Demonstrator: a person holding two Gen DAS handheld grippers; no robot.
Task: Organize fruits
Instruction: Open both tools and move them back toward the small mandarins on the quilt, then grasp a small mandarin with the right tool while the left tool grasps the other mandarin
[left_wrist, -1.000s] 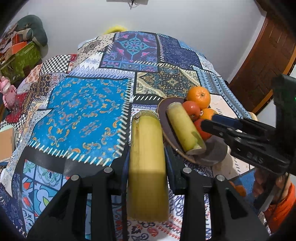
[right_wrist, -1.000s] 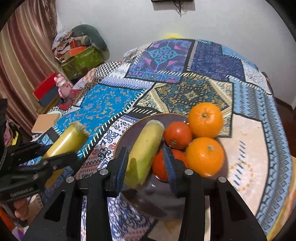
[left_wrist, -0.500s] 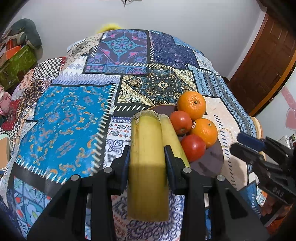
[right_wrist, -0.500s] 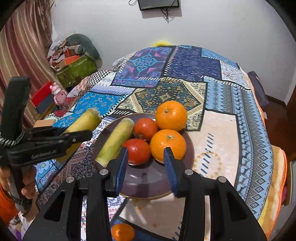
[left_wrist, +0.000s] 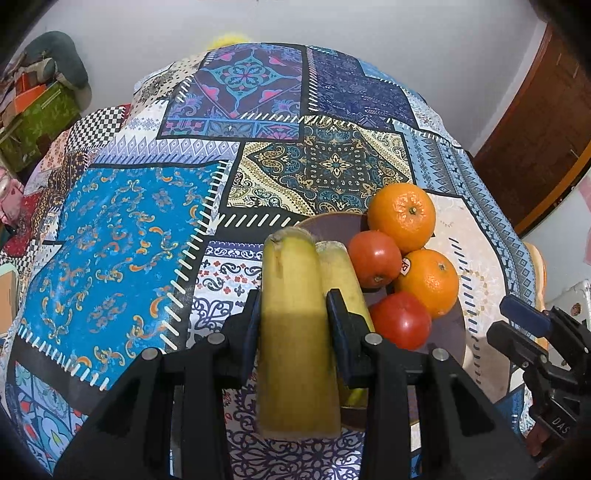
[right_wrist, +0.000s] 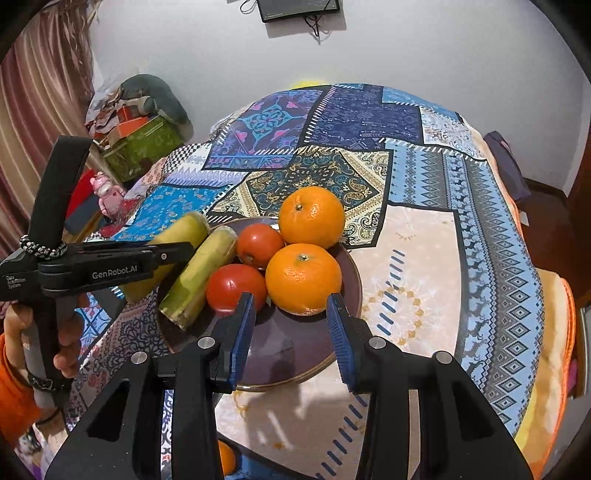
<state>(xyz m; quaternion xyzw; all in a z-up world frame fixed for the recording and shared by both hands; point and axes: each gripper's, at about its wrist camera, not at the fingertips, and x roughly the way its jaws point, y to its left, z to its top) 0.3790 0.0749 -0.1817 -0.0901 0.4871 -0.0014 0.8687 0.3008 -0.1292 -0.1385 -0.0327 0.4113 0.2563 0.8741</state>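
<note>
Crowding the plate (right_wrist: 352, 291), fruit flanks left fingers (left_wrist: 293, 325) clamping banana (left_wrist: 295, 332); right's (right_wrist: 291, 328) parted, empty.

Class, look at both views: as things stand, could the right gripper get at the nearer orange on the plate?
Probably yes. The right gripper is open and empty, and its fingers frame the nearer orange on the plate with nothing between. The left gripper, clamped on a banana, is off to the side.

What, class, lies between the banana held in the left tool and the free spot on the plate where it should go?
Nothing visible blocks it. The held banana, gripped by the left tool, hangs at the plate's left edge, right beside the banana already lying there. The tomatoes and oranges sit farther right, out of its way.
</note>
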